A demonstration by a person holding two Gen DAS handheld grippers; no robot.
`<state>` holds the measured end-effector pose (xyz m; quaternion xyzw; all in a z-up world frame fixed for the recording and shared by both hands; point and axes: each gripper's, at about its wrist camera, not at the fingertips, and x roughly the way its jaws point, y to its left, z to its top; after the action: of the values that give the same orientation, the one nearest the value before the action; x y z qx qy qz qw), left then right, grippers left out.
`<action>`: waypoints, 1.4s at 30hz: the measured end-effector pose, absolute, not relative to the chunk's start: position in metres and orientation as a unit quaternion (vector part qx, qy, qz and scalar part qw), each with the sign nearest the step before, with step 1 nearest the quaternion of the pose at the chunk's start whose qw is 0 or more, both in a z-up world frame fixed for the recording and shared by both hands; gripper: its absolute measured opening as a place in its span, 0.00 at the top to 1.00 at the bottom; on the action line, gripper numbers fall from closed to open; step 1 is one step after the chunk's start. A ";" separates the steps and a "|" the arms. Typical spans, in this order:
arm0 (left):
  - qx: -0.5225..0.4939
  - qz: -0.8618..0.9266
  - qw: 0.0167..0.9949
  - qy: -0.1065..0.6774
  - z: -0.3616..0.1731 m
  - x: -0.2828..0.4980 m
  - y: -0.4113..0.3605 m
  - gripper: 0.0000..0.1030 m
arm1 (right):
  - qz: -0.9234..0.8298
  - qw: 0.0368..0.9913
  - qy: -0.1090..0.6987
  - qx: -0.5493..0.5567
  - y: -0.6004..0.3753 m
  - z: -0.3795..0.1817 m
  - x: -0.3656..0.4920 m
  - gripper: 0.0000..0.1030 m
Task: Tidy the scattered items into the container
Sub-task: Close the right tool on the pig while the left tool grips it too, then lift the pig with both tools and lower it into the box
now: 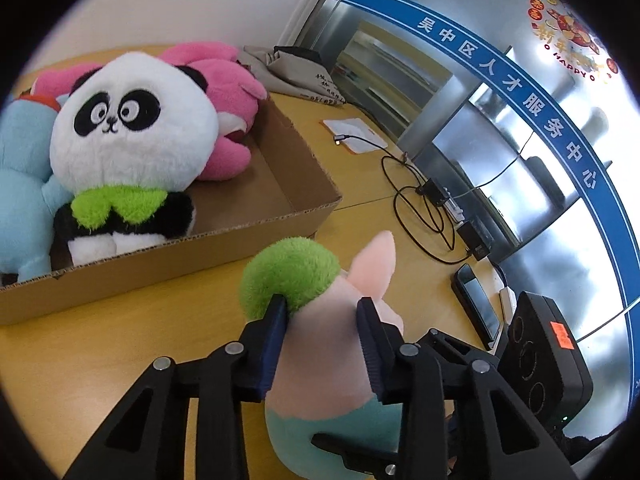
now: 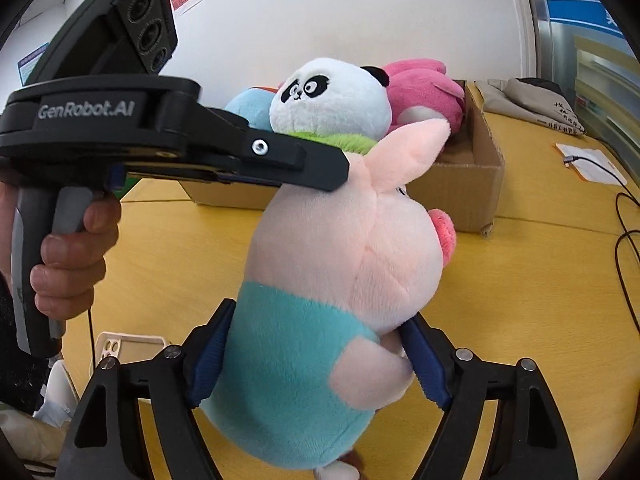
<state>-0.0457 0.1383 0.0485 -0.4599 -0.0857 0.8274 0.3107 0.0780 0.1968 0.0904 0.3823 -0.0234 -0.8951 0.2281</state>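
Left gripper (image 1: 322, 304): I've got its blue pads pinched on the top of the pig plush's (image 2: 344, 272) head, right between the green tuft (image 1: 292, 276) and the pink ear (image 1: 374, 264).
Left gripper from the right camera: I see it coming in from the left, a hand (image 2: 76, 256) wrapped on the grey handle, its fingers lying across the pig's crown.
Right gripper (image 2: 316, 364): my jaws stand wide around the pig's teal-shirted belly; both blue pads sit against the plush, one on the shirt, one behind the pink arm, so I call it held here too.
Pig plush: upright between both grippers, snout to the right, over the yellow table (image 2: 520, 280), just in front of the cardboard box (image 1: 168, 256) and outside it.
Cardboard box: open-topped, on the table beyond the pig.
In the box: a panda plush (image 1: 132, 120) with a green bow faces me, a pink plush (image 1: 228, 92) behind it, a light blue plush (image 1: 24, 168) at its side.
Table, right side: black cables (image 1: 416, 204), a white paper (image 1: 354, 134), a phone (image 1: 476, 304), a grey cloth bag (image 1: 296, 72) further back.
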 end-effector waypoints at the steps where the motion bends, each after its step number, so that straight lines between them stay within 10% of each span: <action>1: -0.458 0.829 0.308 -0.087 0.049 -0.046 0.136 0.66 | -0.896 0.230 -0.022 0.380 0.196 0.092 0.078 0.20; 24: -0.313 0.896 0.313 -0.038 0.185 -0.135 0.139 0.67 | -0.948 0.242 0.019 0.205 0.223 0.221 -0.018 0.26; 42: -0.445 0.869 0.217 0.026 0.032 -0.251 0.166 0.66 | -0.913 0.223 0.057 0.337 0.234 0.081 -0.136 0.25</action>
<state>-0.2510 0.1664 0.0324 -0.4451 0.0257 0.8685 0.2166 -0.1359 0.2341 0.0814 0.3366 0.0567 -0.9132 0.2226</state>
